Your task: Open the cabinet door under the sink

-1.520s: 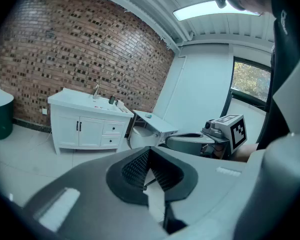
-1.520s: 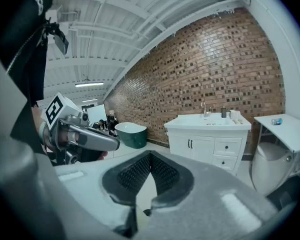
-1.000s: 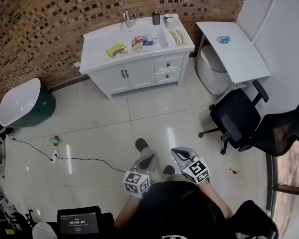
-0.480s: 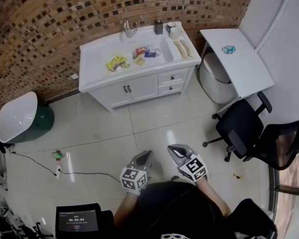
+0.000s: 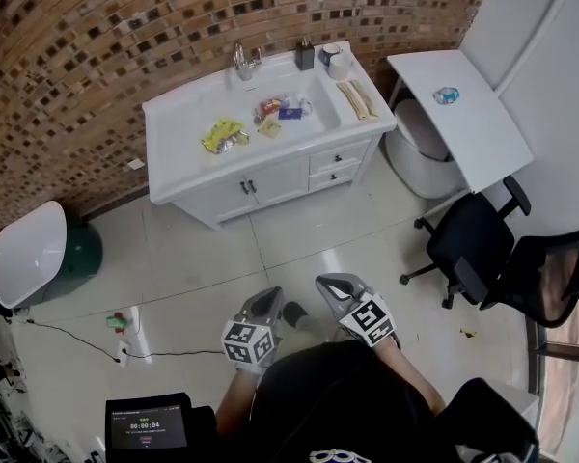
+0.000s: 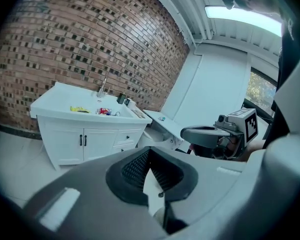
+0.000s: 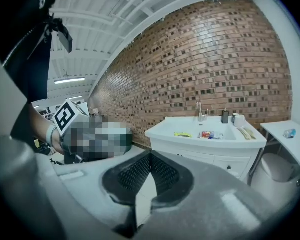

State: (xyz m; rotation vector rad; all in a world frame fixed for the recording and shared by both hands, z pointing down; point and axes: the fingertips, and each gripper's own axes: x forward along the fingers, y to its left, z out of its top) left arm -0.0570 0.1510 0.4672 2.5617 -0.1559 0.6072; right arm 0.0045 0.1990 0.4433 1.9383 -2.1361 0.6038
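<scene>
Nearer than a second ago, the white sink cabinet (image 5: 179,119) stands against the brown brick wall (image 5: 96,56), its black-handled doors (image 5: 275,180) shut. Left gripper (image 5: 266,298) and right gripper (image 5: 329,283) hang well short, fingers closed together, empty.

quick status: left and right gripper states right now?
Left gripper: closed, nothing between the jaws.
Right gripper: closed, nothing between the jaws.

The sink cabinet (image 5: 270,177) stands against the brick wall (image 5: 77,66), its doors closed. The left gripper (image 5: 263,303) and right gripper (image 5: 332,286) hang low, well apart from it.
</scene>
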